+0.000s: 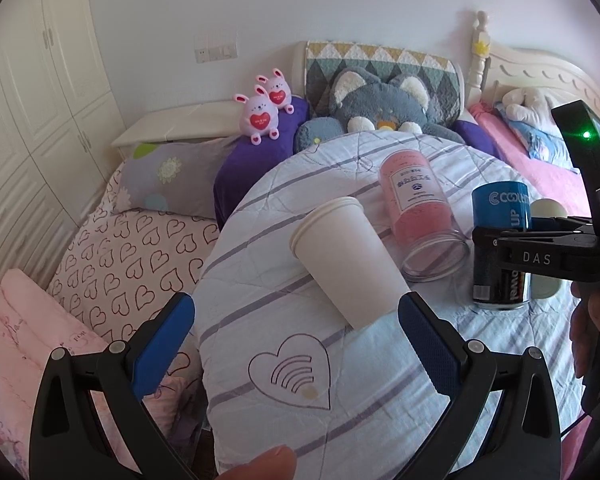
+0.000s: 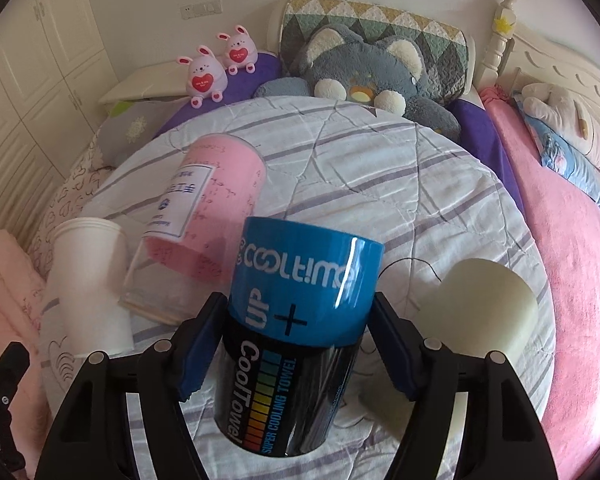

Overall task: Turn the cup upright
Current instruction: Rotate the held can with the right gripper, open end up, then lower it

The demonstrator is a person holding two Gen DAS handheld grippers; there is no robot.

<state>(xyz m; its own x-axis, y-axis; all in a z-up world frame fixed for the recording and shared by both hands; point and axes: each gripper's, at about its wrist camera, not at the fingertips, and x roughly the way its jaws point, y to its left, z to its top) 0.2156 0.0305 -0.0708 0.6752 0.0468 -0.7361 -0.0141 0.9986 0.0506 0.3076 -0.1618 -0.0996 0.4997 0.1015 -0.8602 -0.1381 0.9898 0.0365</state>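
A white paper cup (image 1: 346, 262) lies on its side on the striped quilt (image 1: 300, 360), rim toward the far left. My left gripper (image 1: 296, 340) is open just short of the cup's base, with its right pad beside it. The cup also shows in the right wrist view (image 2: 88, 284). My right gripper (image 2: 288, 354) is shut on a blue and black Cool Towel can (image 2: 296, 332), upside down by its print. In the left wrist view the can (image 1: 500, 244) stands at the right with the right gripper (image 1: 540, 258) around it.
A pink-filled clear tube (image 1: 420, 212) lies tilted beside the paper cup. A cream cup (image 2: 484, 312) lies on its side right of the can. Plush toys (image 1: 380, 104) and pillows line the headboard. A pink blanket (image 2: 580, 280) lies at the right.
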